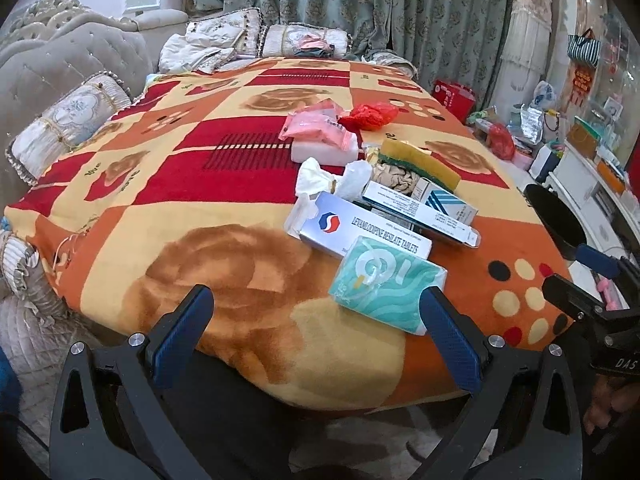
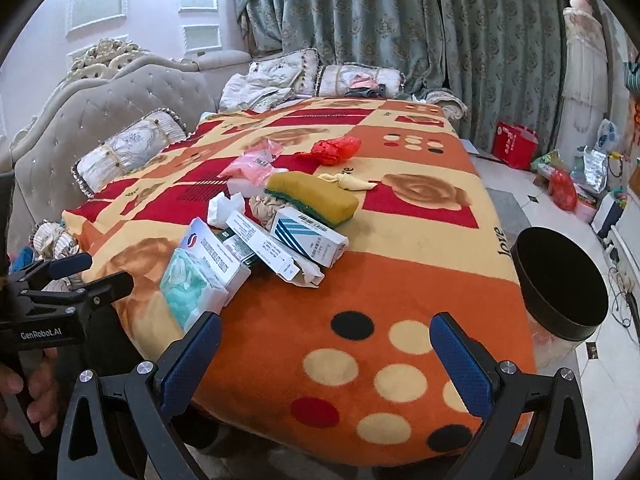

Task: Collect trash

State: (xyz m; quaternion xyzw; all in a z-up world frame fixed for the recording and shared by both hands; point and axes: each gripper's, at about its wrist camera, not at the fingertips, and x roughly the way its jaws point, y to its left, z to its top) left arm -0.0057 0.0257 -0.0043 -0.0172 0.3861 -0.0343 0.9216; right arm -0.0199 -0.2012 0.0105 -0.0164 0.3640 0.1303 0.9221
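A heap of trash lies on the patterned blanket [image 1: 224,184]. Nearest is a teal tissue pack [image 1: 386,282] [image 2: 186,286], then a silver tablet box [image 1: 360,230] [image 2: 218,258], two more medicine boxes [image 2: 308,236], crumpled white tissue [image 1: 332,180] [image 2: 224,206], a yellow-green sponge [image 1: 420,162] [image 2: 312,198], a pink packet [image 1: 316,126] [image 2: 254,166] and a red plastic bag [image 1: 370,116] [image 2: 334,148]. My left gripper [image 1: 318,336] is open just short of the tissue pack. My right gripper [image 2: 326,364] is open over the blanket's dotted corner. A black bin [image 2: 560,284] [image 1: 554,220] stands at the right.
A tufted grey sofa back [image 2: 120,108] with cushions [image 1: 68,120] lines the left. Curtains [image 2: 380,20] hang behind. A red bag [image 2: 514,144] and clutter sit on the tiled floor [image 2: 520,216] at the right. A hand [image 2: 24,388] holds the other gripper's handle.
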